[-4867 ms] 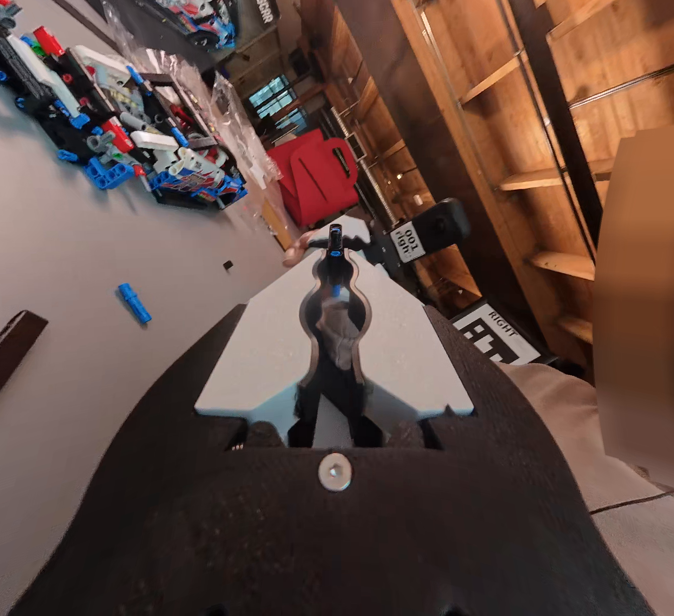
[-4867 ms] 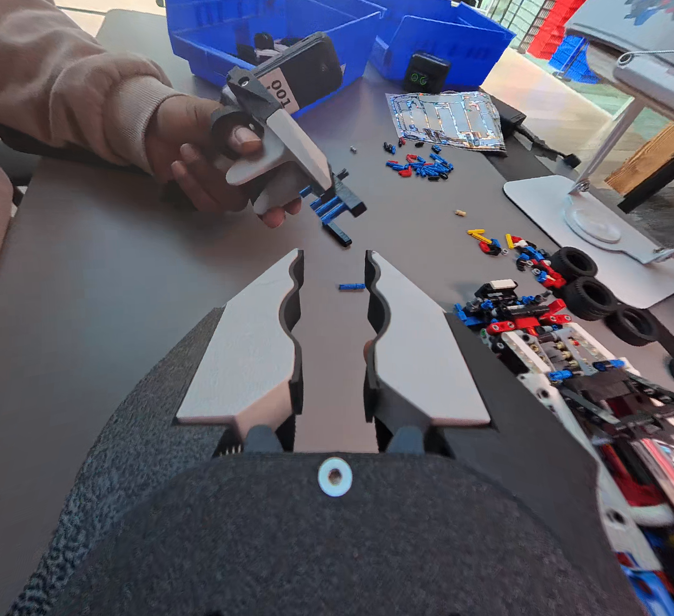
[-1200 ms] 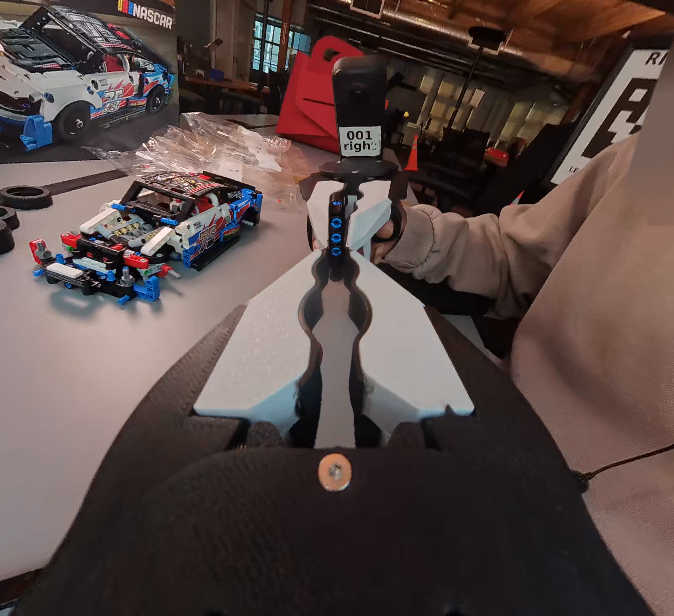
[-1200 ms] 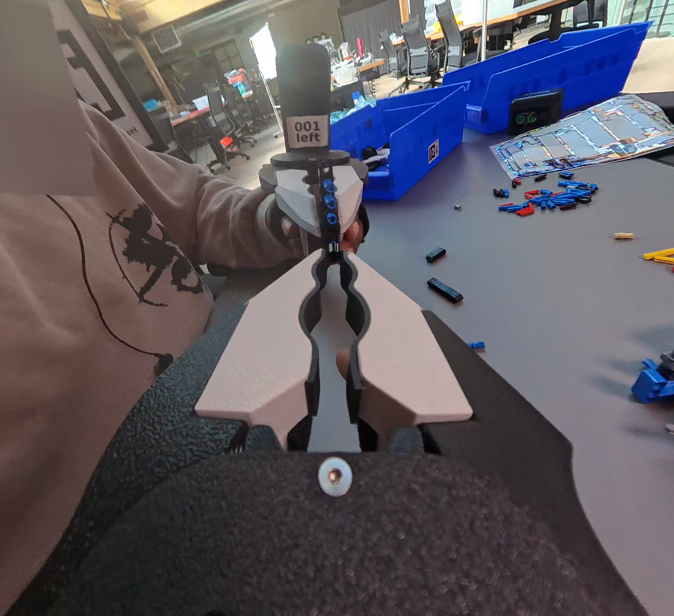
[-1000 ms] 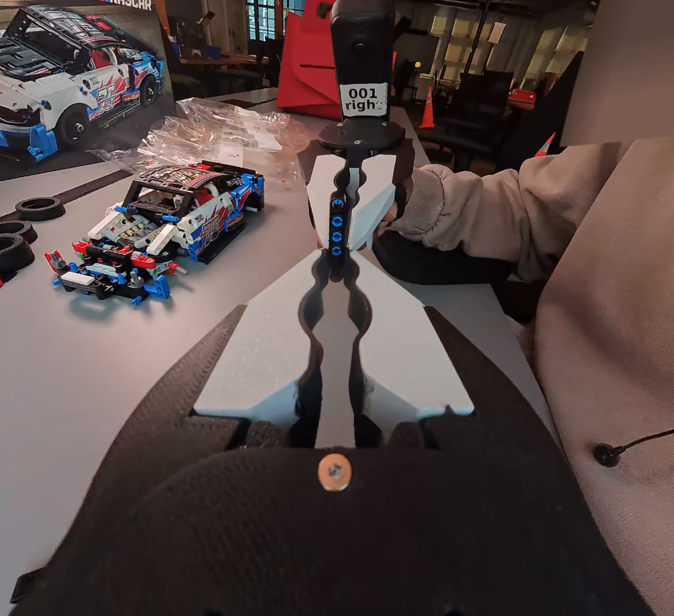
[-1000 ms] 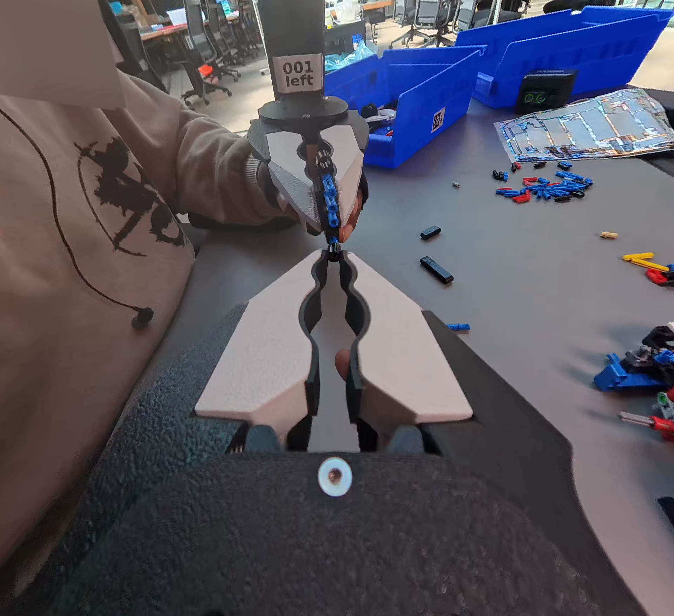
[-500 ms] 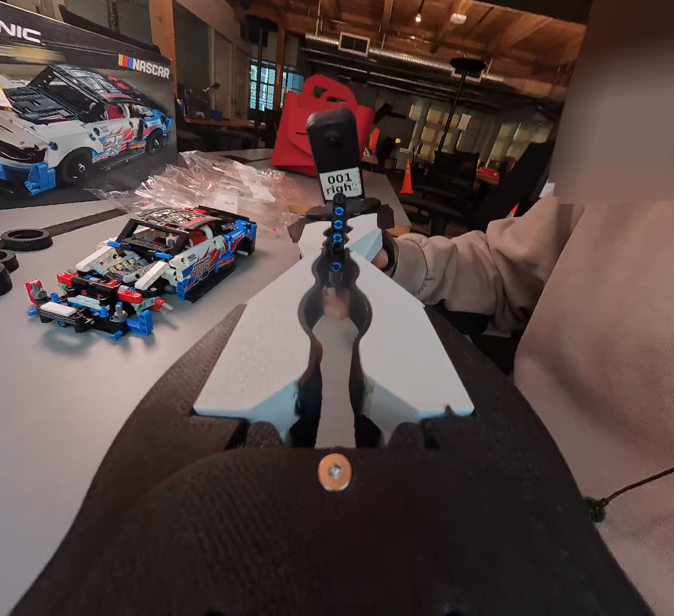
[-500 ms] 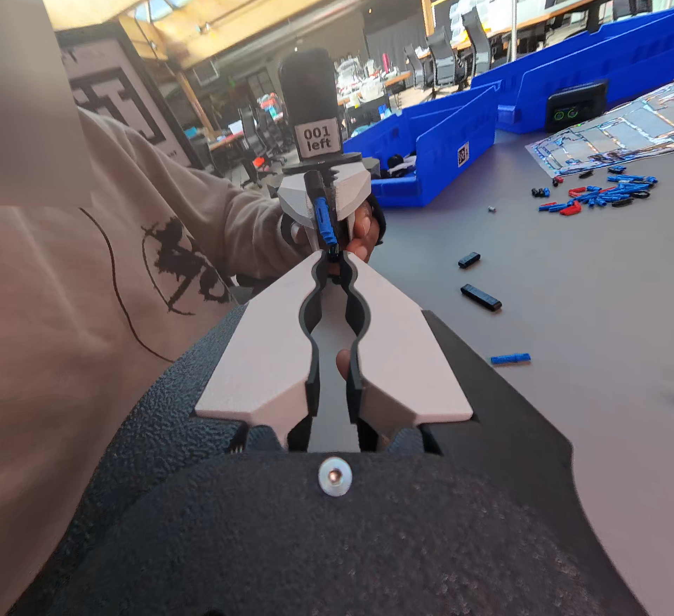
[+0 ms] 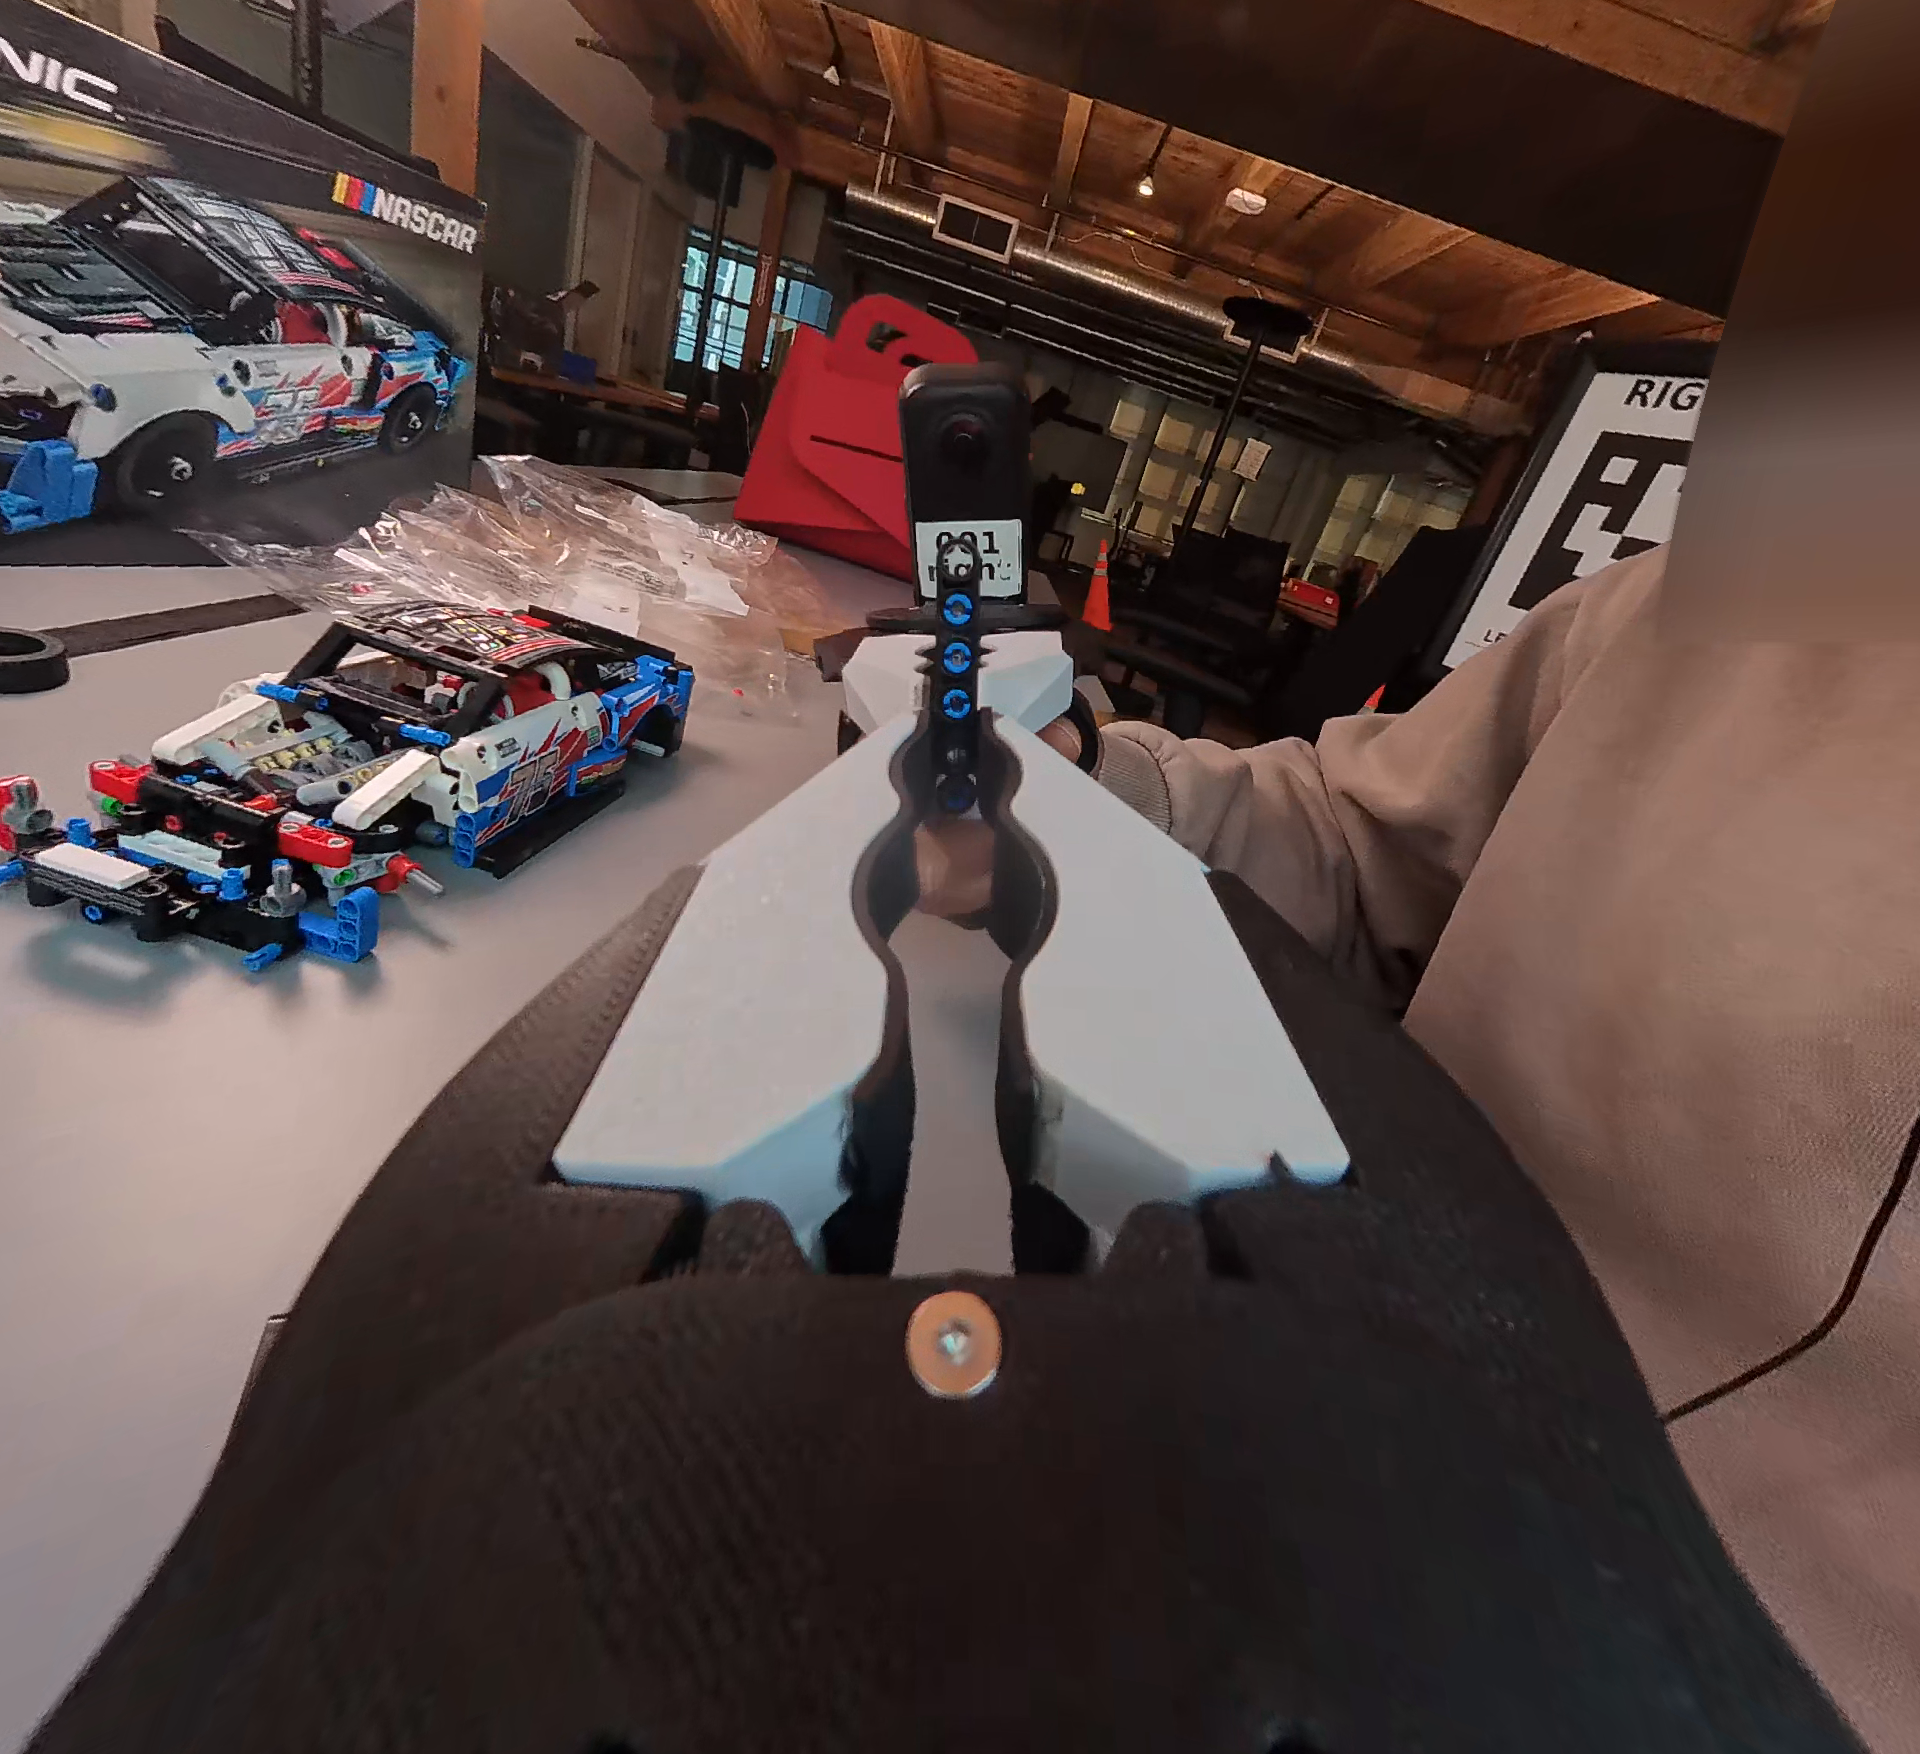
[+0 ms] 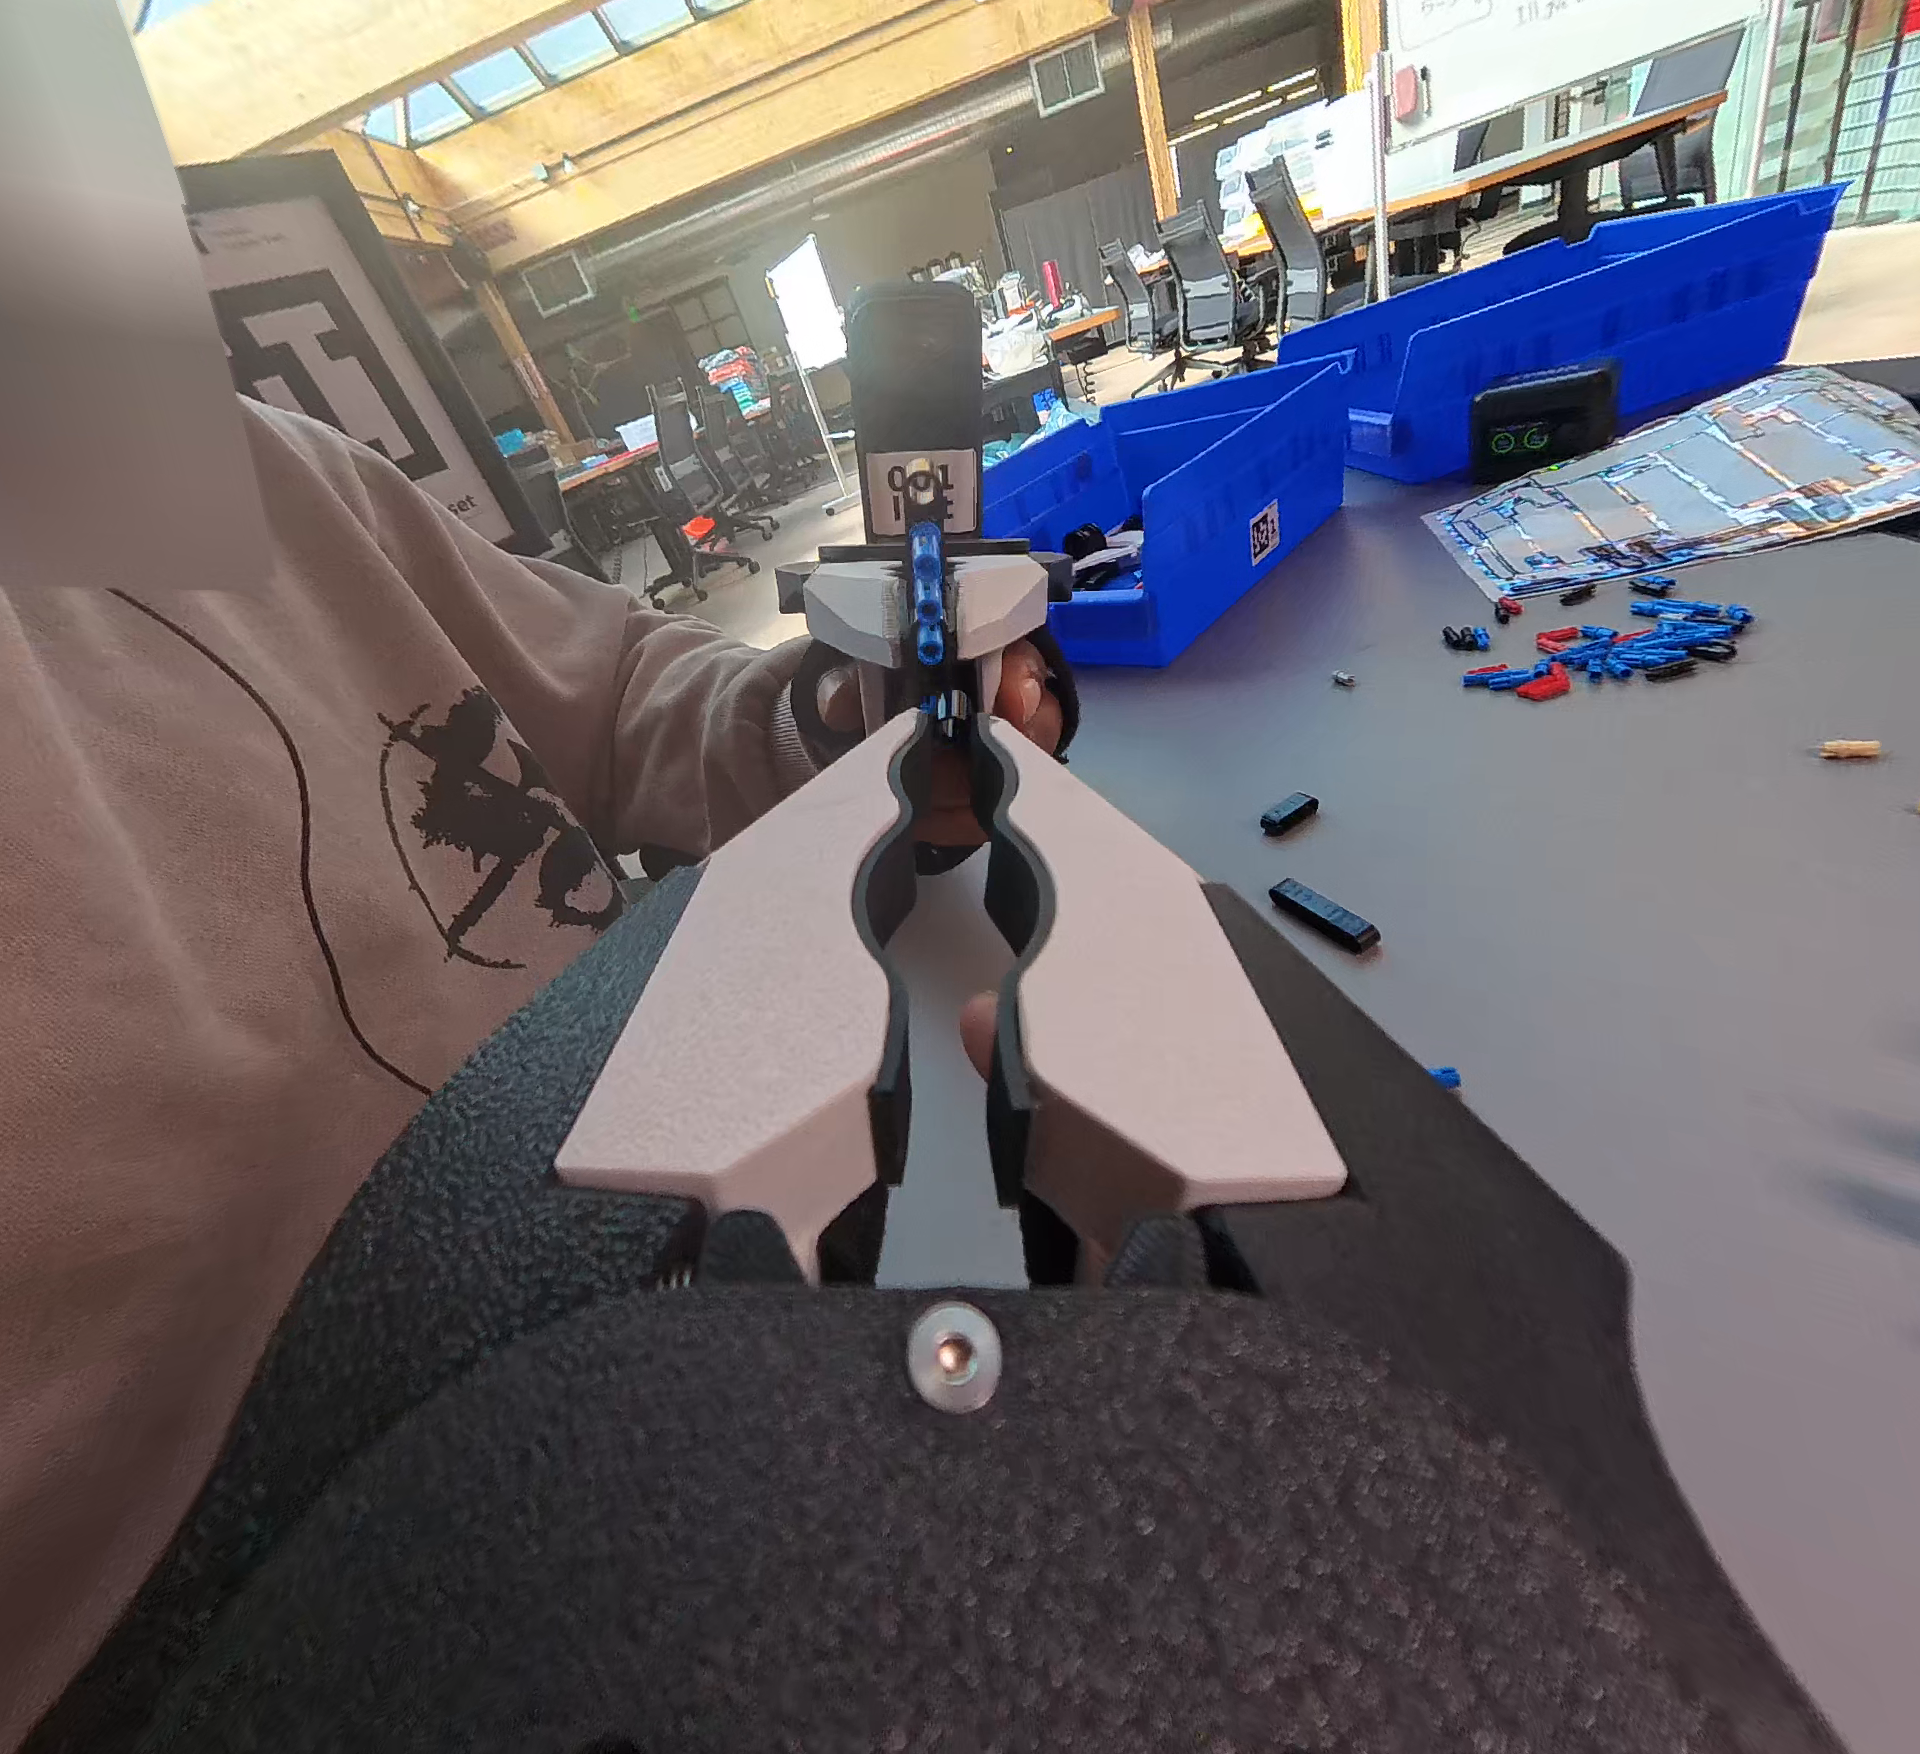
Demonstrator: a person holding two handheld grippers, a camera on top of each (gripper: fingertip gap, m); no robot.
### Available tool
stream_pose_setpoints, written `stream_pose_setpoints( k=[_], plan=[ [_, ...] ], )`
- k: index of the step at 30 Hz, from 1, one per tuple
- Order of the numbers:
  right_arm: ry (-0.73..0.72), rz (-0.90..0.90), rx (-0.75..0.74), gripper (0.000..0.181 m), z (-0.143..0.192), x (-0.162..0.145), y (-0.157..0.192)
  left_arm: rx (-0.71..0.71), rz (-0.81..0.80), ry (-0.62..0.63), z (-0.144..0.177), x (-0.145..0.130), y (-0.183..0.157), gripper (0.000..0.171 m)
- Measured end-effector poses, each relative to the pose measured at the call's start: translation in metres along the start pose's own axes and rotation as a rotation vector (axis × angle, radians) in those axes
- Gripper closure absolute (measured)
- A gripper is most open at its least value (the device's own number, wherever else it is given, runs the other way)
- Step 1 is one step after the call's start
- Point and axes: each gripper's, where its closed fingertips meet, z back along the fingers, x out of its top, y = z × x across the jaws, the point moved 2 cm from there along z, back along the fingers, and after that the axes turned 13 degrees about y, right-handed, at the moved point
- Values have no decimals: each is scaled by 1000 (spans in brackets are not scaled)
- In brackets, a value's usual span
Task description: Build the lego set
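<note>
Both grippers held up above the grey table (image 9: 208,1133), facing each other tip to tip. Left gripper (image 9: 954,748) clenched on a black lego beam (image 9: 954,665) studded with blue pins; the beam stands upright out of its fingertips, in front of the other gripper's camera. Right gripper (image 10: 943,725) drawn nearly closed at the tips, meeting the lower end of the same beam (image 10: 925,603); whether it actually pinches the piece I cannot tell. Seen from the right wrist, the beam is edge-on, blue pins (image 10: 923,561) stacked along it, clamped between the far left gripper's pale fingers (image 10: 847,618). Partly built lego car (image 9: 416,748), white, blue and red, sits on the table to the left, in front of clear plastic bags (image 9: 582,541) and the set's box (image 9: 229,374). On the other side of the table: loose blue and red pieces (image 10: 1610,644), two black beams (image 10: 1322,915), an instruction sheet (image 10: 1683,478), blue bins (image 10: 1226,499). Person in a beige sweatshirt (image 10: 260,821) holds both tools.
</note>
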Motion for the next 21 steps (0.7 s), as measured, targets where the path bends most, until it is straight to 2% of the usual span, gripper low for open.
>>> stream_pose_setpoints(
  k=[21],
  plan=[
    [13,12,17,177,1,-1,4,-12,12,-26,-1,1,-2,166]
  ],
)
